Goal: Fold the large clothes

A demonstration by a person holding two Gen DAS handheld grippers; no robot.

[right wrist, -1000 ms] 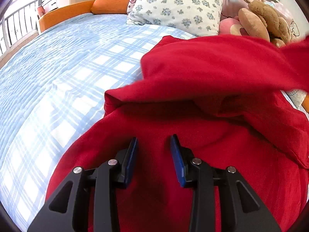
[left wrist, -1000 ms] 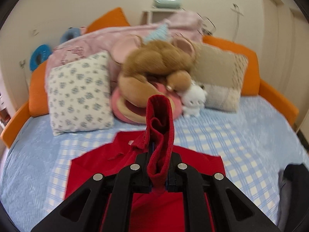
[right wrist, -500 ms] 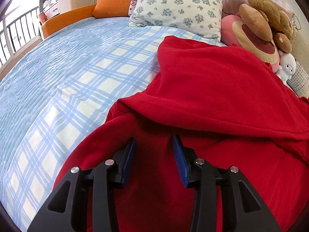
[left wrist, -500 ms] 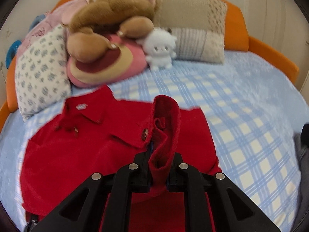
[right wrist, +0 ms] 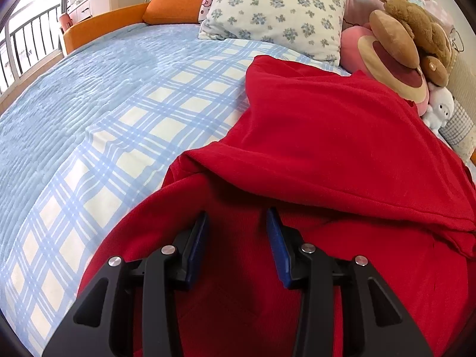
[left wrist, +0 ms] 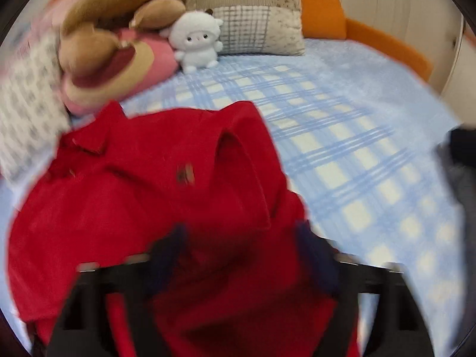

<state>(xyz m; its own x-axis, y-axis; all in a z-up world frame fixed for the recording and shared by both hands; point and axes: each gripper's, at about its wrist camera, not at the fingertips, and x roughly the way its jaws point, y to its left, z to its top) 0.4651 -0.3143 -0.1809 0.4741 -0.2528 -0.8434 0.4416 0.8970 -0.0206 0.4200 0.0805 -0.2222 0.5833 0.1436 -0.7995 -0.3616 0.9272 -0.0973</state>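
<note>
A large red shirt [left wrist: 142,196] lies on the blue checked bed cover [left wrist: 342,154]; its collar and a dark button show in the blurred left wrist view. My left gripper [left wrist: 241,238] is open just above the shirt, with red cloth lying loose between its spread fingers. In the right wrist view the same red shirt [right wrist: 342,148] has one side folded over its lower part. My right gripper [right wrist: 236,226] is open and empty, low over the shirt's lower part.
Brown and pink plush toys [left wrist: 113,35], a white plush [left wrist: 196,41], a beige cushion [left wrist: 250,9] and a floral pillow [right wrist: 276,12] line the bed head. An orange bed frame [left wrist: 386,44] bounds the bed. Dark cloth [left wrist: 458,160] lies at the right edge.
My left gripper carried the pinched red cloth across and down onto the shirt, then opened and let it go. The fold now lies flat. My right gripper stayed open and barely moved.
</note>
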